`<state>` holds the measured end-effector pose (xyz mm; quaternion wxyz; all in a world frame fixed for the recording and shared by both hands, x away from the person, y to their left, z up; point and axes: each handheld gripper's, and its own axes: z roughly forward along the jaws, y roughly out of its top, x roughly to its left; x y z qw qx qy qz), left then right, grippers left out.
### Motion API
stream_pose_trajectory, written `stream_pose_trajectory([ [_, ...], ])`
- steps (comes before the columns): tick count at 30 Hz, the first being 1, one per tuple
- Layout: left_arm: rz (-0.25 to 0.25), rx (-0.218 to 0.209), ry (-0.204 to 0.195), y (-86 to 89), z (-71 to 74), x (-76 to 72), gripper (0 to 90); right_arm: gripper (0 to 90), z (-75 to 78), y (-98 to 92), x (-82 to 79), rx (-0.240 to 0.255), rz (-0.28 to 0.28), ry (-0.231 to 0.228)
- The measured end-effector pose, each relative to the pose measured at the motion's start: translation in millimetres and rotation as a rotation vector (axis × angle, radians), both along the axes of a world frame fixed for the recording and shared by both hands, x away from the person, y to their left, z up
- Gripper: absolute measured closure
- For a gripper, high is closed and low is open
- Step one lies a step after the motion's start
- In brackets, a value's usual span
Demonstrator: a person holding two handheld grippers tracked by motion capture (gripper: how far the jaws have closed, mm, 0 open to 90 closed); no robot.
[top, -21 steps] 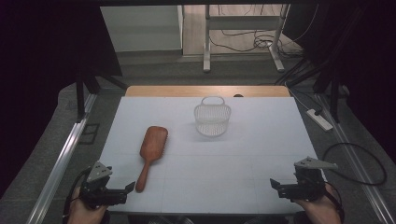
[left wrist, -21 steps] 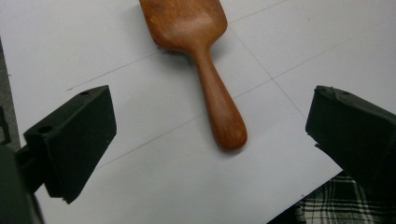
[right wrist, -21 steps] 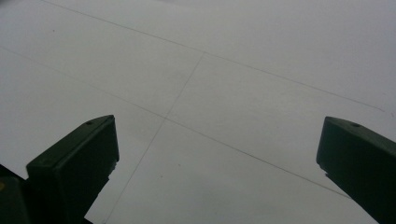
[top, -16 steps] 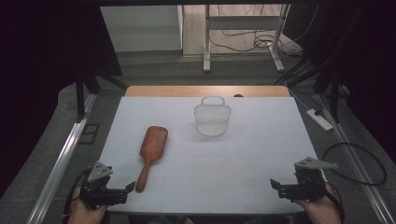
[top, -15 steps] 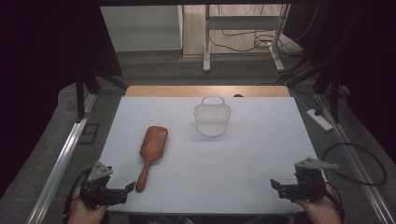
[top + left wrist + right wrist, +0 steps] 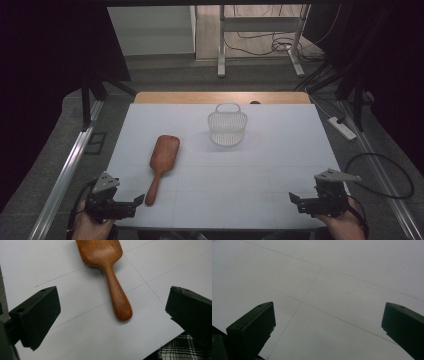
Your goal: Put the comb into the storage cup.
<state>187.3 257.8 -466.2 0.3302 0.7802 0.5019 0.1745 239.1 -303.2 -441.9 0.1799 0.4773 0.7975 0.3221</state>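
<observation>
A brown wooden hairbrush (image 6: 161, 162) lies flat on the white table (image 6: 260, 170), left of centre, handle toward the near edge. A small white wire basket (image 6: 227, 127) stands upright behind it, near the middle. My left gripper (image 6: 136, 203) sits at the near left corner, open, its jaws pointing right, with the brush handle's tip (image 6: 122, 311) just ahead of them and untouched. At the near right corner my right gripper (image 6: 293, 198) is open too, pointing left over bare table (image 6: 324, 290).
A wooden strip (image 6: 220, 97) runs along the table's far edge. Metal rails (image 6: 65, 170) flank the table. A power strip (image 6: 341, 128) and cables (image 6: 385, 170) lie on the floor at right. Desk legs (image 6: 220, 45) stand beyond.
</observation>
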Motion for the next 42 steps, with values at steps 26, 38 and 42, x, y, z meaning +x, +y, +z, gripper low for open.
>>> stream_pose_trajectory([
  [26, -0.027, 0.006, -0.011, -1.7, 3.5, 6.3, 0.0, 0.0, 0.3, 1.5, -1.0, 0.004, 0.039, -0.014],
  [38, -0.047, -0.012, 0.016, 0.8, 4.2, 16.7, 0.0, 0.0, 0.0, 2.6, -0.6, -0.007, 0.04, -0.01],
  [42, -0.053, 0.001, 0.01, 1.4, 3.0, 20.0, 0.0, 0.0, -0.1, 2.5, -0.3, -0.007, 0.038, -0.009],
])
